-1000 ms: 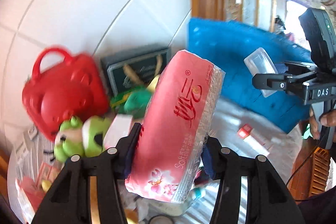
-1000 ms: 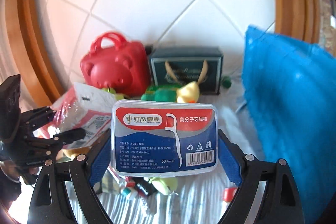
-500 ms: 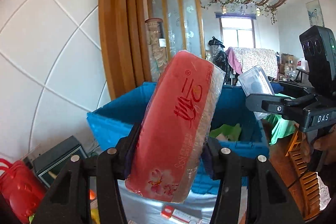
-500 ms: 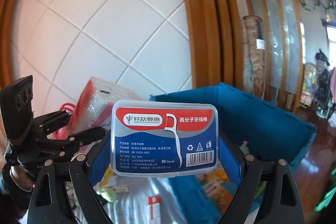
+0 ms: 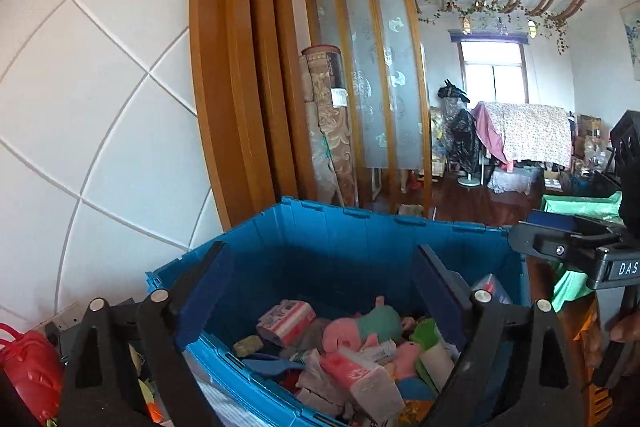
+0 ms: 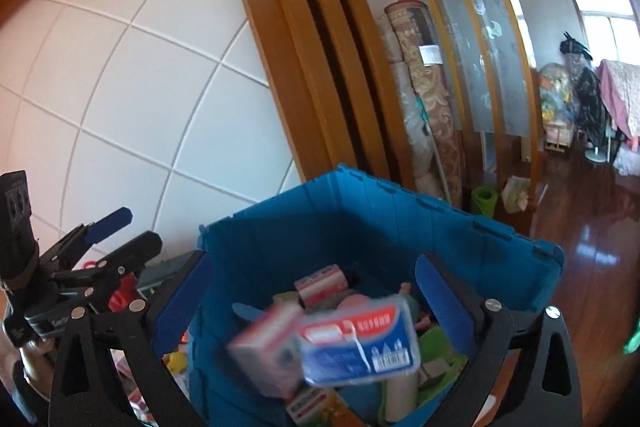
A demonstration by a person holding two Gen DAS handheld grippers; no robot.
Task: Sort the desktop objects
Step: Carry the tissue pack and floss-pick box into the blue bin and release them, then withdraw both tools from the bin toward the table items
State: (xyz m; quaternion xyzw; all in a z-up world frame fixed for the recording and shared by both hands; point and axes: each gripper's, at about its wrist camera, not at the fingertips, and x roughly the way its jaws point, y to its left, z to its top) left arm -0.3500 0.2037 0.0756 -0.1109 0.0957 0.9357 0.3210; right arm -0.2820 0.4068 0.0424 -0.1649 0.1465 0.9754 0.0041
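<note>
The floss box (image 6: 360,345), a flat clear plastic case with a red-and-blue label, is blurred in mid-drop over the blue bin (image 6: 400,223), beside a pink tissue pack (image 6: 268,351). It looks light, stiff and slick, best pinched across its short edges. Both the right gripper (image 6: 316,291) and left gripper (image 5: 320,275) are opening, nothing between their fingers.

We carry two black plastic grippers (image 5: 320,283) (image 6: 312,291) with blue-padded fingers (image 6: 440,299), silver screws and white "DAS" lettering on the side.
</note>
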